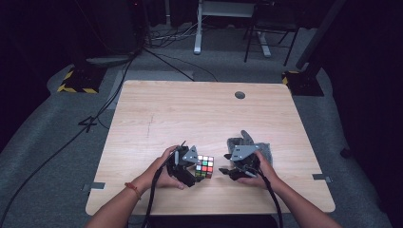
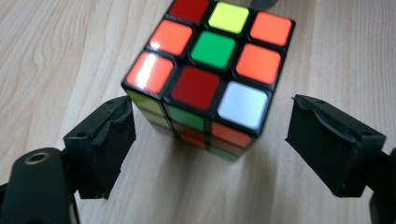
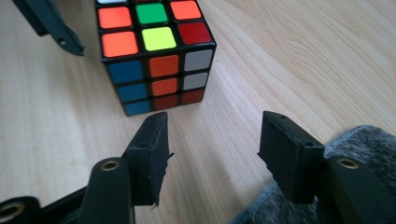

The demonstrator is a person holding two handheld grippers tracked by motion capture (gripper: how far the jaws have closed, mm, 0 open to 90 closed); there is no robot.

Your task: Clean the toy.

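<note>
- Two hand-held grippers at the near edge of a wooden table (image 1: 157,109), both with jaws apart and nothing clamped.
- Left gripper (image 2: 210,140) spread wider than the puzzle cube (image 2: 210,77); one pad just beside the cube's lower left corner, whether touching it hard to tell, the other clear of the cube on the far side. No grip on it.
- Seen from above, left gripper (image 1: 184,166) right up against the cube (image 1: 205,166), hand wrapped round its body.
- Right gripper (image 3: 212,144) open over bare wood, cube (image 3: 154,51) a little ahead of its tips and apart from them; grey cloth (image 3: 369,144) under and beside one jaw.
- From above, right gripper (image 1: 227,171) just beside the cube, pointing towards it.
- Cube resting flat on the table between both grippers, top face showing orange, red, green, yellow and white stickers; side face with blue, orange, white and red.
- No brand, label or writing readable anywhere on cube, grippers or cloth.
- Grey cloth (image 1: 247,142) partly covered by the right hand in the high view; far sides of the cube out of sight.
- Dark floor beyond the table hard to make out.
</note>
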